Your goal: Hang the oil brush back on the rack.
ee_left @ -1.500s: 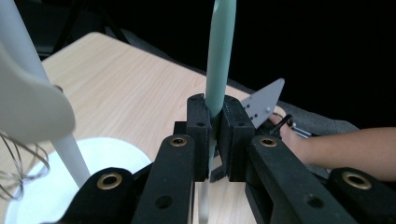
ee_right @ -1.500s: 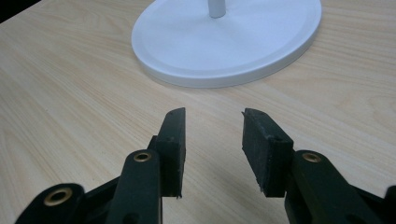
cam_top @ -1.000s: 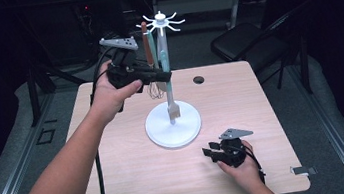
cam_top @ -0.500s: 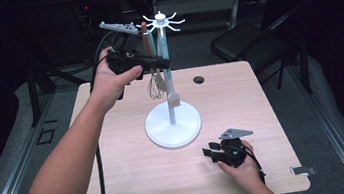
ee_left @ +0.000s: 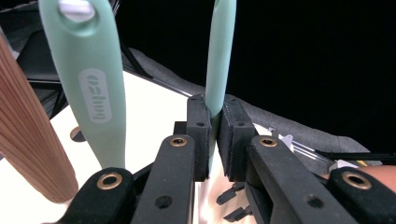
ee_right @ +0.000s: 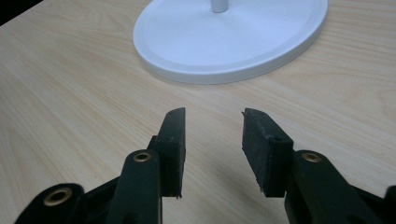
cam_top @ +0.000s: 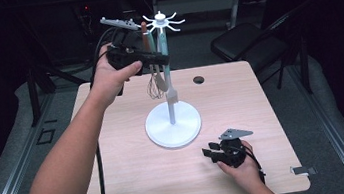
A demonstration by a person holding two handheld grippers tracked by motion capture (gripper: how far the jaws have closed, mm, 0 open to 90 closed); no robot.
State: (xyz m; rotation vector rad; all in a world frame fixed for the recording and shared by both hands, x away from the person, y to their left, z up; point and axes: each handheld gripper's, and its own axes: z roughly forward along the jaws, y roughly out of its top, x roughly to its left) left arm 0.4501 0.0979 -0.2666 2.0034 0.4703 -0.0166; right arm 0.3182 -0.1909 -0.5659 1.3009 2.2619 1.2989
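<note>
Two mint-green handles hang close in front of your left gripper (ee_left: 212, 140), and that crowding is the main risk. Its jaws are clamped tight on the slimmer mint-green utensil handle (ee_left: 219, 60), up near the white hook crown (cam_top: 160, 20) of the utensil stand (cam_top: 173, 125). Just beside that handle, on the gripper's left, hang the broader mint-green handle (ee_left: 93, 84) with a hole in its end and a ribbed wooden handle (ee_left: 25, 140). If you pull or swing sideways, I judge you can knock those neighbours off their hooks, or drag the whole stand over, since nothing steadies its base. A whisk head (cam_top: 153, 87) dangles below the gripper and could snag too. Whether your held handle is on or off its hook I cannot tell.

Your right gripper (ee_right: 212, 140) rests low on the table (cam_top: 121, 184), jaws apart and holding nothing, near the stand's round base but not touching it.
</note>
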